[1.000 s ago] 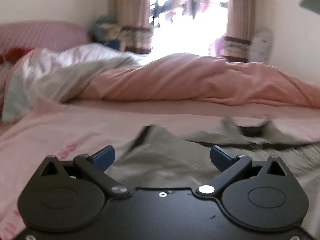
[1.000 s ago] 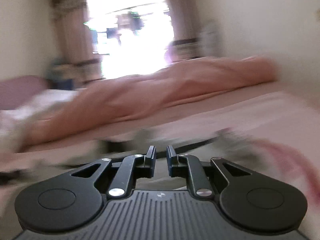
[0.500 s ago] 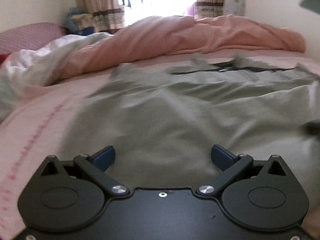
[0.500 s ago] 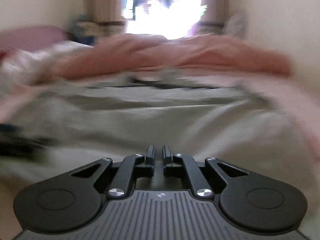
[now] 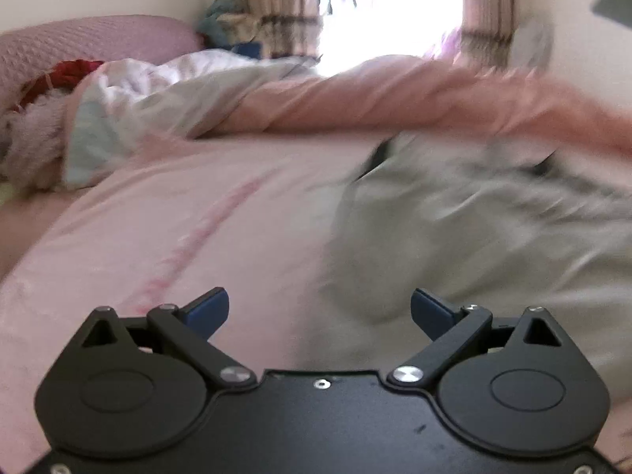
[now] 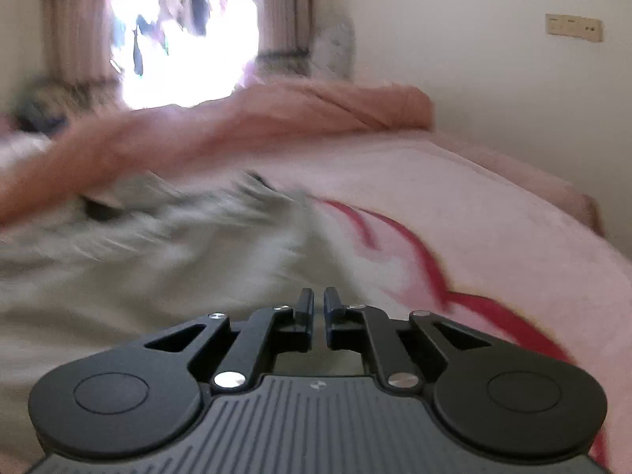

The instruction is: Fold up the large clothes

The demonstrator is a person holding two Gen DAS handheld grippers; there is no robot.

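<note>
A large grey-green garment (image 5: pixel 474 237) lies spread on the pink bed, blurred by motion. In the left wrist view it fills the right half; my left gripper (image 5: pixel 319 312) is open and empty, low over its left edge. In the right wrist view the garment (image 6: pixel 138 276) fills the left half. My right gripper (image 6: pixel 319 306) is nearly shut with a thin gap, over the garment's right edge. Whether it pinches cloth does not show.
A pink sheet (image 5: pixel 177 237) with red markings (image 6: pixel 414 252) covers the bed. A rolled salmon duvet (image 5: pixel 395 98) lies across the far side. White bedding (image 5: pixel 158 91) and a pink headboard (image 5: pixel 79 43) sit far left. A wall (image 6: pixel 493 79) runs on the right.
Both views have swung: the left one to the left, the right one to the right, so the garment sits off-centre in each. The jaws keep their earlier openings.
</note>
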